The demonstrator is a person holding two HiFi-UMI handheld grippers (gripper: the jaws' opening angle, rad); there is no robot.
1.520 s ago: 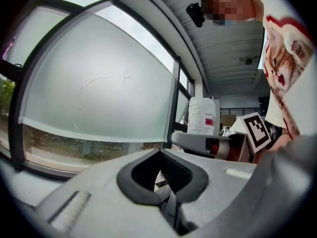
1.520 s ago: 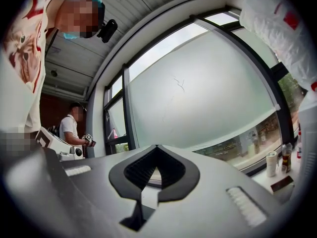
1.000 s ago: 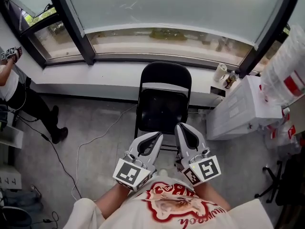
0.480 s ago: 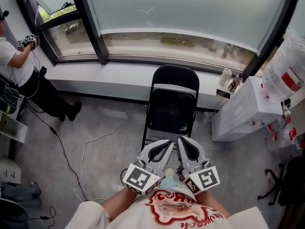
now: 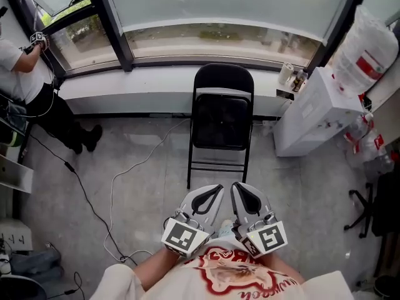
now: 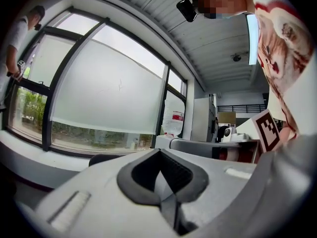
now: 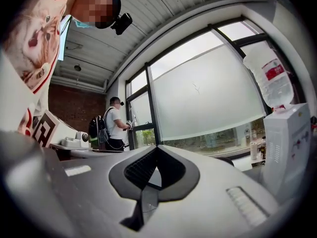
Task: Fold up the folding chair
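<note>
Guessing the folding chair (image 5: 220, 120) is stiff, heavyish steel, I'd lift its seat (image 5: 219, 129) front; left gripper (image 5: 214, 191) and right gripper (image 5: 237, 190) hover short of it, jaws pressed together, empty.

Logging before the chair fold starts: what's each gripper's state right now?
Left gripper: jaws shut, holding nothing.
Right gripper: jaws shut, holding nothing.

Grey concrete floor (image 5: 300, 186) fills the lower frame. Wide window (image 5: 219, 5) across the top, frosted blind down, dark frames (image 5: 115, 27), daylight coming through. White sill (image 5: 125, 86) runs beneath it. Upper right: white water dispenser (image 5: 312, 114) with a big bottle (image 5: 369, 49) on top. Upper left: a person (image 5: 25, 74) in a white top stands at the glass. Ribbed grey ceiling (image 6: 208, 33) in the left gripper view; brick wall (image 7: 74, 108) at the left of the right gripper view.
</note>
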